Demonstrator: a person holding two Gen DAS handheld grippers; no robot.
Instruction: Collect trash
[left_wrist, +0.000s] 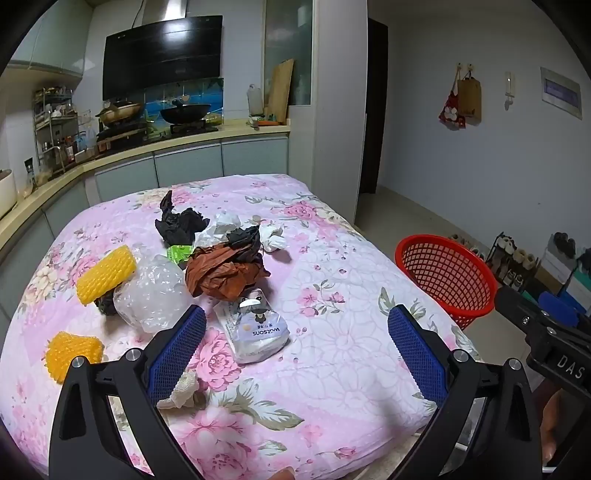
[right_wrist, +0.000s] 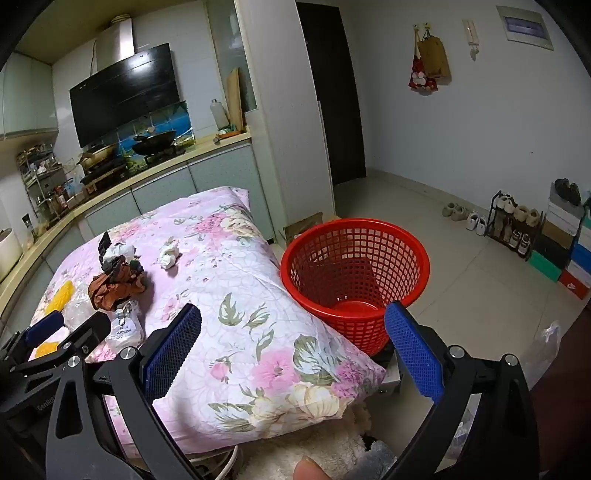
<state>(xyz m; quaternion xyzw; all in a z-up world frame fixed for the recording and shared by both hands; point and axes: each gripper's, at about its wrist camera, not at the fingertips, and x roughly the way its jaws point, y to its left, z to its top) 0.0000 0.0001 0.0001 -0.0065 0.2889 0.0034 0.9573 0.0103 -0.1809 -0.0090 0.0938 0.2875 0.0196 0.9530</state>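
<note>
Trash lies on a pink floral quilt (left_wrist: 332, 266): a Watsons tissue pack (left_wrist: 256, 330), crumpled brown paper (left_wrist: 225, 273), a black bag (left_wrist: 181, 221), clear plastic (left_wrist: 155, 295), two yellow foam nets (left_wrist: 107, 275) (left_wrist: 72, 352), white tissue (left_wrist: 275, 236). My left gripper (left_wrist: 295, 350) is open and empty just above the quilt, the tissue pack between its fingers and slightly ahead. My right gripper (right_wrist: 291, 350) is open and empty over the quilt's near right corner, beside the empty red basket (right_wrist: 354, 277). The basket also shows in the left wrist view (left_wrist: 447, 273).
A kitchen counter (left_wrist: 110, 155) with stove and pans runs behind the quilt. A shoe rack (right_wrist: 513, 221) and stacked shoe boxes (right_wrist: 569, 251) stand on the tiled floor at right. A small crumpled lace piece (left_wrist: 181, 391) lies by my left finger.
</note>
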